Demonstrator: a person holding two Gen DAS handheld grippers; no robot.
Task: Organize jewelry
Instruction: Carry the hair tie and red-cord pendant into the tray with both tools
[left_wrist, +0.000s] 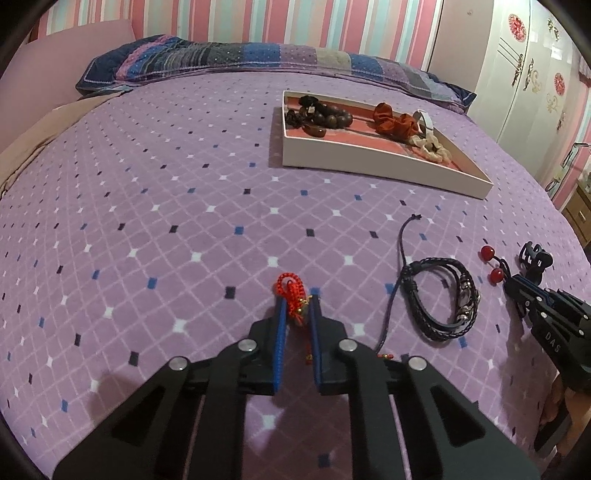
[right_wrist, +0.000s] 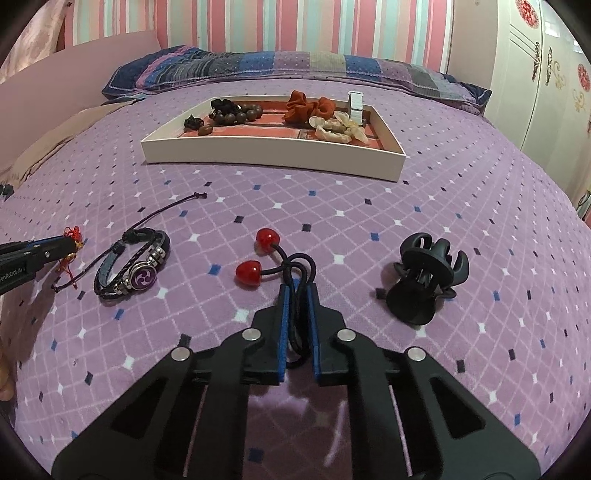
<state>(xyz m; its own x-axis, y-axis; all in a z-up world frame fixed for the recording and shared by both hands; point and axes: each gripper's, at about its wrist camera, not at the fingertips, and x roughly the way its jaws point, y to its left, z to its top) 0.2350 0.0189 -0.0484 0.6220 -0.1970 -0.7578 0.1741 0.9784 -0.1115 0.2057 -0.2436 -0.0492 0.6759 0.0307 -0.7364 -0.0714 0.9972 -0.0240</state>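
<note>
Where quilted, knotted red cord (left_wrist: 291, 295).

Pretty even indoor light, moderately bright, a bit flat and purplish overall. Heavy fisheye bend in both views: bed (left_wrist: 166, 206) bulging like a dome, striped wall (right_wrist: 258, 22) curving near the top, black vignette in every corner. Soft shadows only, darkest right under the tongs near the bottom edge, plus a small one beside the black hair claw (right_wrist: 424, 284). Slight sheen on the white wardrobe (left_wrist: 532, 74) at far right. Centre fairly sharp, edges smeared and softer, some compression mush in the bedspread pattern.
</note>
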